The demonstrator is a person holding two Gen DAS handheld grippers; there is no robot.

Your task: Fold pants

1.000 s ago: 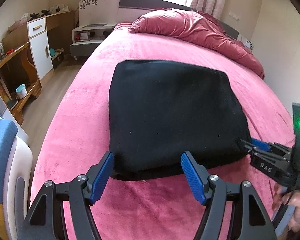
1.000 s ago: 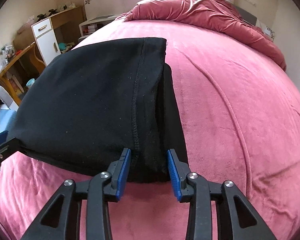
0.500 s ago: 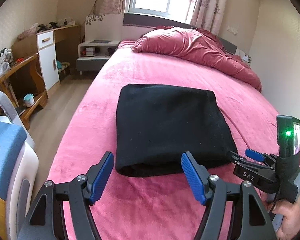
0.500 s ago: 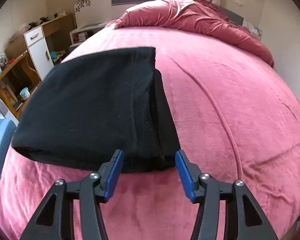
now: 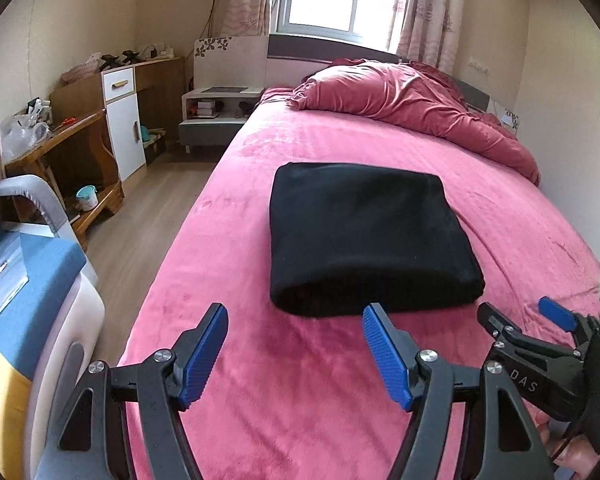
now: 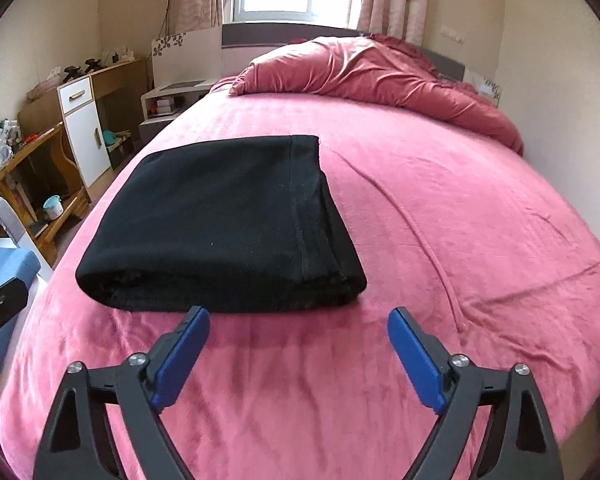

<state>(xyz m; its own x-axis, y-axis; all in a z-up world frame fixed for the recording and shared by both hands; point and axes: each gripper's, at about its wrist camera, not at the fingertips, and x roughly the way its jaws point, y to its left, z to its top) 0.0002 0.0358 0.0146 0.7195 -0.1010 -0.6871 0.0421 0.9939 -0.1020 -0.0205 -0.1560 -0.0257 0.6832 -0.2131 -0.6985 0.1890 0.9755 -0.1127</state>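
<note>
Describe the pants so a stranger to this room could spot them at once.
Start at the bed covered in pink plush, with a crumpled red duvet heaped at the window end. The pants lie on the near half of it, away from the duvet, folded into a thick rectangle. They are the only black thing on the pink cover.
</note>
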